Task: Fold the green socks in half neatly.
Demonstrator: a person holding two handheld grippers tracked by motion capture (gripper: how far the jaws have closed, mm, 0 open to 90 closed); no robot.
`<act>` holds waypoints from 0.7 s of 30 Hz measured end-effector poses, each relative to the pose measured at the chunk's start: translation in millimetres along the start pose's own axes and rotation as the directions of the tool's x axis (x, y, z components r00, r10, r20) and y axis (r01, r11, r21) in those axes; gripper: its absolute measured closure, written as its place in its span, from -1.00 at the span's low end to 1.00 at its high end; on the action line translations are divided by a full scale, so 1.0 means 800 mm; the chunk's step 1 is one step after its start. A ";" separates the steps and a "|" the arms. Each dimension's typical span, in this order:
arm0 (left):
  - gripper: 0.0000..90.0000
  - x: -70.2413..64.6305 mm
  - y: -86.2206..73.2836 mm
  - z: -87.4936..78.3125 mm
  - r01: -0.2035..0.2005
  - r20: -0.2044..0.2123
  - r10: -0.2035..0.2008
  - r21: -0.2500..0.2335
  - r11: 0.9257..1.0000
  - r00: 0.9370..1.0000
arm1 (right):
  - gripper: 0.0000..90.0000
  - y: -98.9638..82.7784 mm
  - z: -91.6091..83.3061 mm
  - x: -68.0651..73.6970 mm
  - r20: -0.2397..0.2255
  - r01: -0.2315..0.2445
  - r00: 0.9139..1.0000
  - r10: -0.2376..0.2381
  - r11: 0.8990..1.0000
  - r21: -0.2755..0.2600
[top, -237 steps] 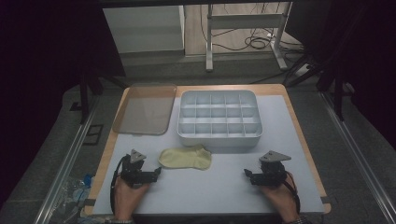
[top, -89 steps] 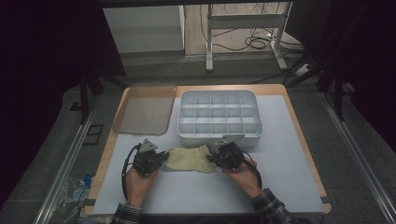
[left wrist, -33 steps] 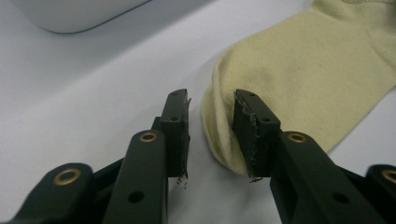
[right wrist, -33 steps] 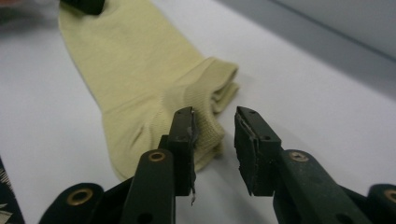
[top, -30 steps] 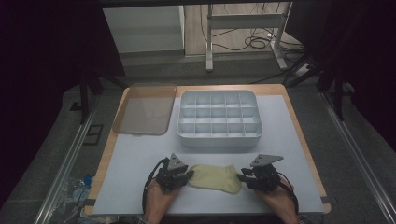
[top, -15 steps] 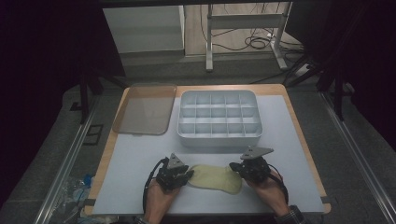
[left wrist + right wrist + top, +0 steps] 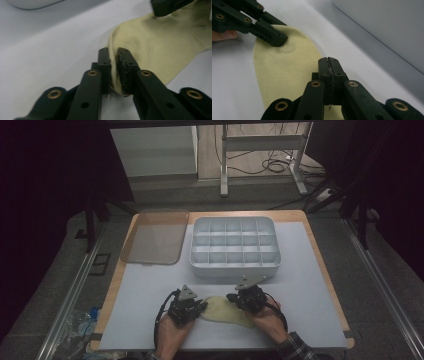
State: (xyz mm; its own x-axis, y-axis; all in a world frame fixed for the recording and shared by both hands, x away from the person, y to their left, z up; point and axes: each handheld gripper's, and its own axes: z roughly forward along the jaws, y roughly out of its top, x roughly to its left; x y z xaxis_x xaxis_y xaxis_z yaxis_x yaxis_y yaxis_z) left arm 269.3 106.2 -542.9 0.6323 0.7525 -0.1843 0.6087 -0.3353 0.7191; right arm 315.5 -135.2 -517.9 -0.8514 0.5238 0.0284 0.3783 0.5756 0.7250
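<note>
Pale yellow cloth (image 7: 225, 310), a soft, finely ribbed knit with a rounded end, lies flat on the white table (image 7: 320, 285) near its front edge, just in front of the grey tray (image 7: 234, 247) of small compartments and between the person's two hands. In the high view it is a flat oval patch, its edges smooth and curved. The left gripper (image 7: 113, 71) has just been closing, and its black jaws now pinch one end of the cloth, a thin fold of fabric standing upright between the pads with a few loose threads at the rim. The right gripper (image 7: 329, 75) has its jaws pressed fully together over the opposite edge of the cloth; whether any fabric is caught between them cannot be told, though a stray thread hangs below the pads. In the right gripper view the cloth dimples slightly where the left gripper's tip presses it. A clear brownish lid (image 7: 155, 236) rests on the table left of the tray, well apart from the cloth
</note>
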 end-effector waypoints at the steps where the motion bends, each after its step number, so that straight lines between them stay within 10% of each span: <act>1: 0.85 0.000 0.000 0.000 0.000 0.000 0.000 0.000 1.000 1.000 | 0.98 -0.001 0.003 -0.001 0.002 0.000 1.000 0.000 1.000 0.002; 21: 0.89 -0.007 0.013 -0.006 -0.023 -0.025 0.024 0.024 0.999 0.999 | 0.98 -0.011 0.008 0.007 0.009 0.043 0.999 -0.044 0.999 0.018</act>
State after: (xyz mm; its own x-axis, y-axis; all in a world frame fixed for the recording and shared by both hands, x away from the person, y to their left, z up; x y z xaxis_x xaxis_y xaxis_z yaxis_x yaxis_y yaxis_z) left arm 270.2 101.2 -531.5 0.6344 0.7583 -0.1503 0.6054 -0.3663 0.7066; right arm 309.6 -133.1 -528.3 -0.8637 0.5039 -0.0094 0.3476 0.6092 0.7128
